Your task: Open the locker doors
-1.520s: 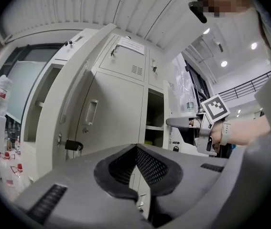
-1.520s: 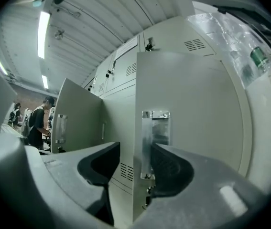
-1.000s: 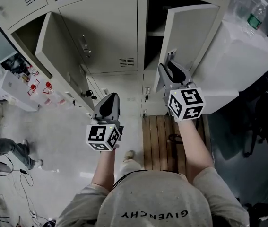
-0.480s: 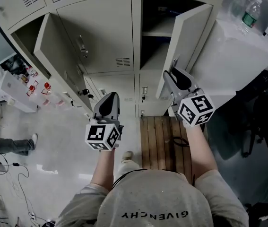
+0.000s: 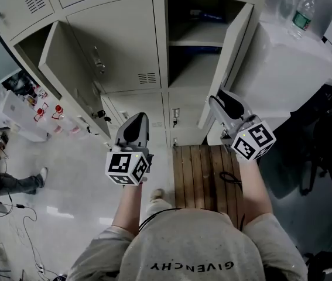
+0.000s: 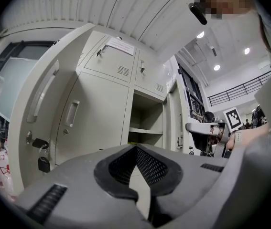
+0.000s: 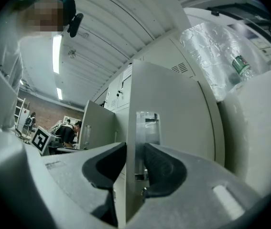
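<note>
Close in, my right gripper [image 7: 135, 149] has its jaws set on the free edge of the right locker door [image 7: 173, 109], one pad on the inner face and the other against the metal handle plate [image 7: 147, 128]; they have just eased a little wider but are on the door. From the head view I see only that this gripper [image 5: 221, 98] meets the door's [image 5: 230, 63] lower edge, not where the pads sit. My left gripper [image 6: 136, 148] is clenched with nothing in it, tips together, held in the air in front of the lockers [image 5: 139, 117]. Its own view picks out a padlock [image 6: 43, 164] hanging on the left locker door [image 6: 35, 109], which is only a small dark speck from above. That door [image 5: 66, 69] stands swung out, the middle door [image 5: 119, 45] is closed, and the right compartment shows a bare shelf [image 5: 198, 40]. Beyond the right door is a large white wrapped block [image 5: 294, 69] with a plastic bottle [image 5: 301, 15] on top. Below me are wooden boards [image 5: 204, 168] and a pale shiny floor [image 5: 66, 174], where a person's legs [image 5: 7, 183] show at the left edge. Strip lights [image 7: 56, 54] run along the ribbed ceiling.
</note>
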### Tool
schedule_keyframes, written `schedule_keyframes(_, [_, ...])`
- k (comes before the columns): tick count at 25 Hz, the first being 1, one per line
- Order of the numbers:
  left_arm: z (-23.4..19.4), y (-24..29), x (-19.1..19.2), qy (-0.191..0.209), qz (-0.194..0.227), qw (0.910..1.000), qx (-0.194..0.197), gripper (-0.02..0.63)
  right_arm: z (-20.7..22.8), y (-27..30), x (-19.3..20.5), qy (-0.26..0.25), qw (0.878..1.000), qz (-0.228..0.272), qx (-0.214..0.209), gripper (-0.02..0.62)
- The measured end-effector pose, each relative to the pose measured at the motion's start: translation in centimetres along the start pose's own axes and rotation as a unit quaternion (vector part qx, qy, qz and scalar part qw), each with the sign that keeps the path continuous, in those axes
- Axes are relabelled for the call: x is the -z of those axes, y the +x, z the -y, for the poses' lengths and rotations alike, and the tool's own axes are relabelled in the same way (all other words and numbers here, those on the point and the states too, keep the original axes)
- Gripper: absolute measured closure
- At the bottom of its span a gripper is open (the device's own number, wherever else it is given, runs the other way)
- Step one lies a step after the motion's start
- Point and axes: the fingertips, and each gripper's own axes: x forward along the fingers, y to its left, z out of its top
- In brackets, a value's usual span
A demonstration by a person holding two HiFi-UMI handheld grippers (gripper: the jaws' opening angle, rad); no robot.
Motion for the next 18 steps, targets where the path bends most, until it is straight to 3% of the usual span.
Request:
schedule_keyframes(12, [2.8,0.6,-0.6,0.01,0.002,0.9998,0.016,0.607,1.4,-4.2,-0.7,-0.012,0.998,-0.004,-0.057,0.468])
schedule_keyframes(18, [3.4,0.5,-0.9,0.017,0.003,0.9997,0.016,0.607,2.6,-6.3,-1.0,-0.009,0.998,0.002,-0.064,0.463])
